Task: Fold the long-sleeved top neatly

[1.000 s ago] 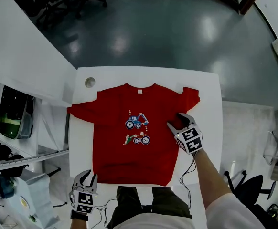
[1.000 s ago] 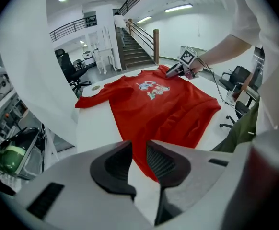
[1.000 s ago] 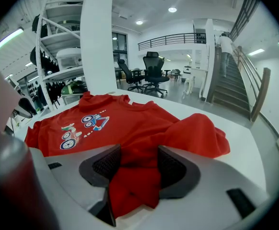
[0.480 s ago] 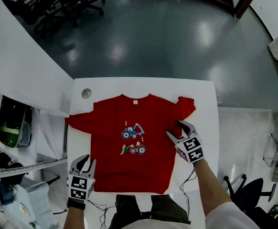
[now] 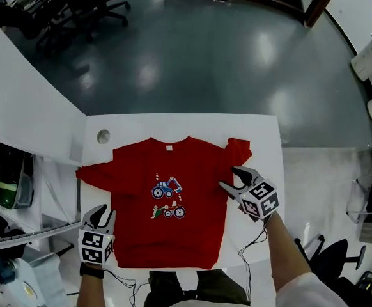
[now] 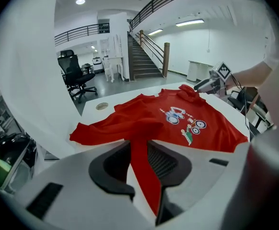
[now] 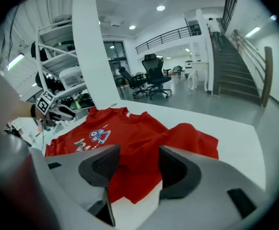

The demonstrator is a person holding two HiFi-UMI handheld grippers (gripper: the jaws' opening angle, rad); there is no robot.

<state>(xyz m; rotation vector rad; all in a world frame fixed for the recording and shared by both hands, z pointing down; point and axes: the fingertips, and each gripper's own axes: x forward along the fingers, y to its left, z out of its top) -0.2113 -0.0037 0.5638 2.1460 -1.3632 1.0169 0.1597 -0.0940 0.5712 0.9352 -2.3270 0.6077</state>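
Grippers first: left gripper (image 5: 103,211) has its jaws a narrow way apart and pinches nothing (red cloth shows through the gap in its own view, but lies beyond the pads). It hangs just beside the lower left corner of the top (image 5: 192,235), over the table (image 5: 263,133). Right gripper (image 5: 229,178) stands spread wide and empty, at the top's right edge, just below the right sleeve (image 5: 238,151).

Top lies flat on the table, print up, collar away from the person. Right sleeve is bunched in by the shoulder (loose, not a clean fold). Left sleeve (image 5: 93,174) sticks out sideways.

Judgement: early stage. Left sleeve not yet brought in, right one wants tidying, body not yet folded.
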